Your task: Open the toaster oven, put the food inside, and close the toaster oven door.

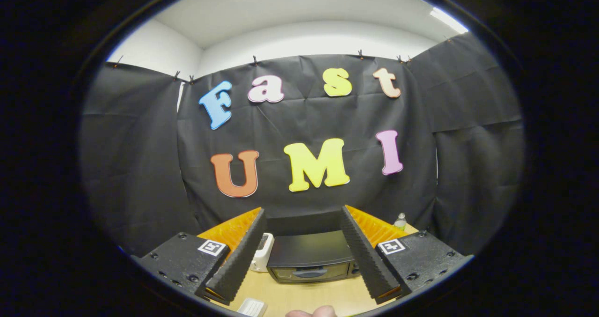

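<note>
Black toaster oven with glass door shut: on the pale wooden tabletop, 12 o'clock ahead of my gripper, framed between its fingers. My jaws: spread wide, holding nothing. White boxy appliance: just beside the oven, at its 9 o'clock.

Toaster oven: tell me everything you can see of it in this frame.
The toaster oven is a dark, boxy unit with a flat top and a glass-fronted door that looks shut, a handle across it. It stands upright on the wooden table, beyond and between the open fingers, untouched, beside a white object.
</note>
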### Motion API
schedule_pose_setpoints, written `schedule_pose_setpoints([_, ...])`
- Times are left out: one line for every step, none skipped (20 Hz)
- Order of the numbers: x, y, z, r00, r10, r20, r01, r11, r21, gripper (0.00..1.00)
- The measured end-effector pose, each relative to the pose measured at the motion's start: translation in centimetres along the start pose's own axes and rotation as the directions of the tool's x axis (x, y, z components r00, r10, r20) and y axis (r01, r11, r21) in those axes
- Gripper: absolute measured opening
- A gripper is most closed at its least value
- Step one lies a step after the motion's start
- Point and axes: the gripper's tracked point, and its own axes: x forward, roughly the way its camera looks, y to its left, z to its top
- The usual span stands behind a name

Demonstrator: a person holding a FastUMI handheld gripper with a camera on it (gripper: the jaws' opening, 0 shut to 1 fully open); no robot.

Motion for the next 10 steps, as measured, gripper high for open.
schedule_pose_setpoints([0.0,0.0,0.0,1.000,-0.004,0.001,0.004,1.000,-0.001,1.00])
schedule_pose_setpoints([0.2,-0.4,-0.1,1.000,-0.018,-0.004,0.018,1.000,-0.011,1.00])
schedule_pose_setpoints([0.4,-1.0,-0.3,0.999,-0.031,-0.008,0.031,0.999,-0.020,1.00])
schedule_pose_setpoints([0.6,-1.1,-0.6,0.999,-0.031,-0.015,0.031,0.999,-0.016,1.00])
schedule_pose_setpoints([0.7,-1.0,-0.8,0.999,-0.029,-0.023,0.029,1.000,-0.008,1.00])
schedule_pose_setpoints([0.8,-1.0,-1.1,0.999,-0.030,-0.030,0.030,1.000,-0.001,1.00])
schedule_pose_setpoints([0.9,-1.0,-1.1,0.999,-0.032,-0.031,0.032,0.999,0.000,1.00])
schedule_pose_setpoints([1.0,-1.1,-1.1,0.999,-0.033,-0.029,0.033,0.999,-0.002,1.00])
schedule_pose_setpoints([1.2,-1.2,-1.2,0.999,-0.034,-0.027,0.034,0.999,-0.004,1.00])
schedule_pose_setpoints([1.3,-1.2,-1.3,0.999,-0.034,-0.027,0.034,0.999,-0.003,1.00])
